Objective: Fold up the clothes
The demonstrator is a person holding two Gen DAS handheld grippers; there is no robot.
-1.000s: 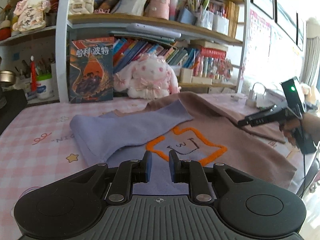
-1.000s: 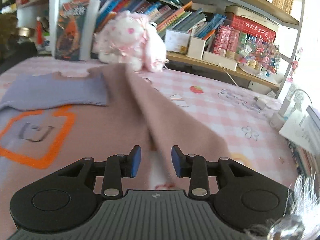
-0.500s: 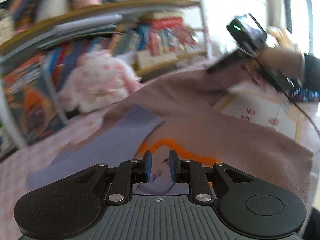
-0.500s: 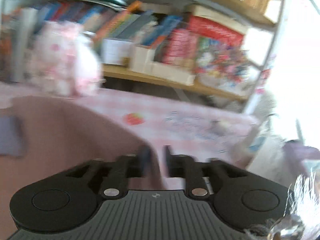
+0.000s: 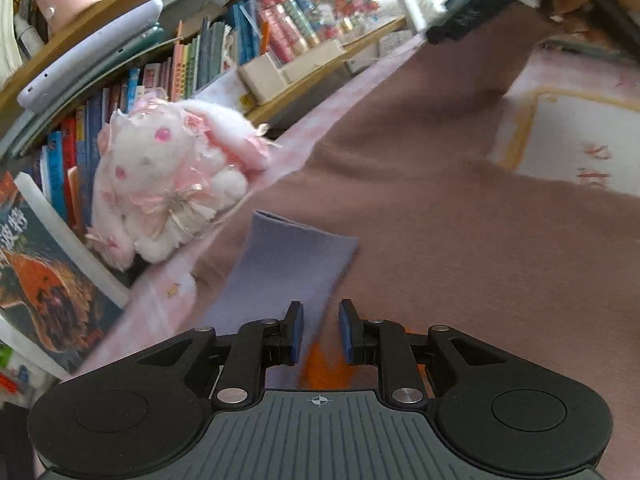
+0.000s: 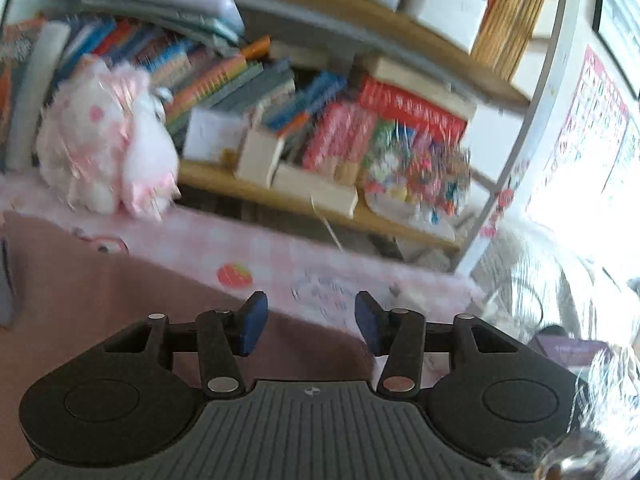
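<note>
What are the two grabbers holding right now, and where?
Right gripper is open, holding nothing. Left gripper has sweater showing between its fingers, but a grip cannot be told.

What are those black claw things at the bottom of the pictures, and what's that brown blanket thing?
Those are two grabbing tools that a person holds, one in each hand. Each tool has a small camera looking forward past its two blue-tipped fingers, so each picture is what one tool sees.

The left gripper hovers over a brown sweater with a purple sleeve folded across it. Its fingers are slightly apart and hold nothing.

The right gripper is open wide and empty, above the sweater's edge. You can glimpse it as a dark blurry shape at the top of the left picture.

The sweater lies on a pink checked table. Behind sit a fluffy toy bunny and a bookshelf.
</note>
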